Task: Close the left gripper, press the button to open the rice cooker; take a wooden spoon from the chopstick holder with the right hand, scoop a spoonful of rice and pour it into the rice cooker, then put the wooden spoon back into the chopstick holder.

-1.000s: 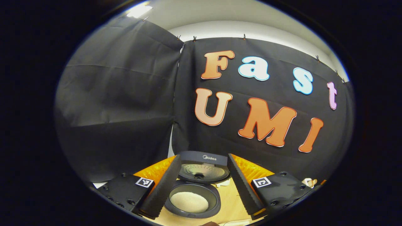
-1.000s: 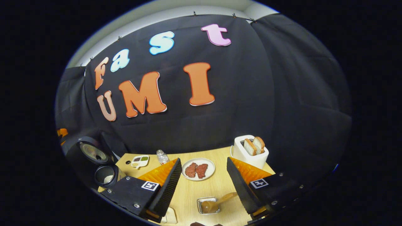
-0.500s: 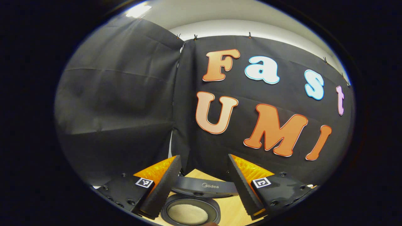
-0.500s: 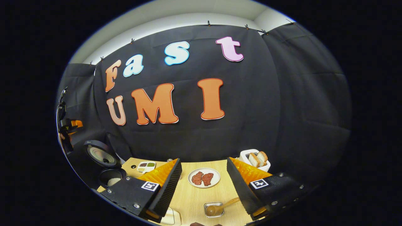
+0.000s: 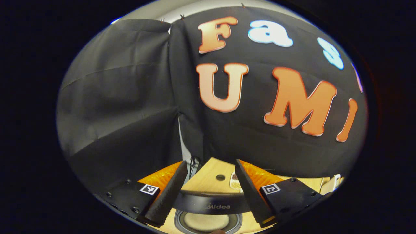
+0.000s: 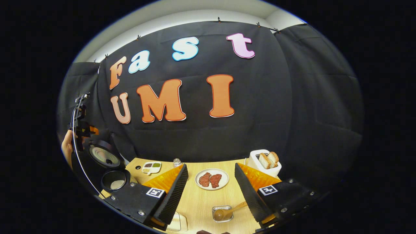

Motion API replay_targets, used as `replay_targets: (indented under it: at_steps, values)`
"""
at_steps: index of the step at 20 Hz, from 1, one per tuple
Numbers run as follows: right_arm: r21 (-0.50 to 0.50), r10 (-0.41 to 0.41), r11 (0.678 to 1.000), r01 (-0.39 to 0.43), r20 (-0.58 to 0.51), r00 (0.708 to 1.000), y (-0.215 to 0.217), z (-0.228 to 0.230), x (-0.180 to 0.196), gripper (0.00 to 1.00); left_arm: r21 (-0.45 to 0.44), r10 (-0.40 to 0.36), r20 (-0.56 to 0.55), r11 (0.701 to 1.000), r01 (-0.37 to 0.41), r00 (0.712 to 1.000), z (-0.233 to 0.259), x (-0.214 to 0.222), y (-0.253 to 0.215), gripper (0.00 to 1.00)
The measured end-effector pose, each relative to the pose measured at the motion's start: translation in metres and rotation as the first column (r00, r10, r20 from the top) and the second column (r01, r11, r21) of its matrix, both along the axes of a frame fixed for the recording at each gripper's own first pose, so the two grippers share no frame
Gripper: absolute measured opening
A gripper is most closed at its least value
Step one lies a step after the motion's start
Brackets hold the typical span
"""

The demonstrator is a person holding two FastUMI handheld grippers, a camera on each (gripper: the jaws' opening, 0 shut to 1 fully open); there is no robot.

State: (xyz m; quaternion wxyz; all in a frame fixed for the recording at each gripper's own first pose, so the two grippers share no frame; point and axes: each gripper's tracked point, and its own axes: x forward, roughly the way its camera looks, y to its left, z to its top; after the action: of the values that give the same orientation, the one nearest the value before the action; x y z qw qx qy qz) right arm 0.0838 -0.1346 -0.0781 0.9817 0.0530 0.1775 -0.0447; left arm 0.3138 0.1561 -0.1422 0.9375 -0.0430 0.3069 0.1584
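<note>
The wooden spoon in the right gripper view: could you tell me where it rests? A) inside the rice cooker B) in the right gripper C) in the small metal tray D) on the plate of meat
C: the wooden spoon lies with its bowl in the small metal tray, between the open fingers of the right gripper.

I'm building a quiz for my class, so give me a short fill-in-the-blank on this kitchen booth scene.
1. The rice cooker has its lid ____.
2. The wooden spoon rests with its bowl in a small ____ dish.
3. The toaster holds two slices of ____.
4. The right claw is ____.

Missing words: open; metal; bread; open
</note>
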Motion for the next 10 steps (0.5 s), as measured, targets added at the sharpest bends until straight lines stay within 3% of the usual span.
replay_targets:
  at_steps: [4,6,9,10]
  values:
    - [-0.003,0.049,0.999,-0.049,-0.005,0.999,0.018,0.006,0.010,0.90,0.007,0.100,-0.105,0.995,-0.100,0.989,-0.019,-0.022,0.014,0.94]
    - [0.026,0.079,0.997,-0.079,-0.009,0.997,0.035,0.004,0.014,0.90,0.073,0.100,-0.176,0.993,-0.088,0.979,-0.036,-0.034,0.016,0.99]
    - [0.031,0.123,0.992,-0.123,-0.021,0.992,0.054,-0.005,0.016,0.90,0.067,0.068,-0.267,0.996,-0.052,0.961,-0.059,-0.076,-0.008,1.00]
    - [0.022,0.138,0.990,-0.137,-0.028,0.990,0.063,-0.008,0.018,0.90,0.047,0.046,-0.312,0.998,-0.033,0.949,-0.070,-0.091,-0.020,0.95]
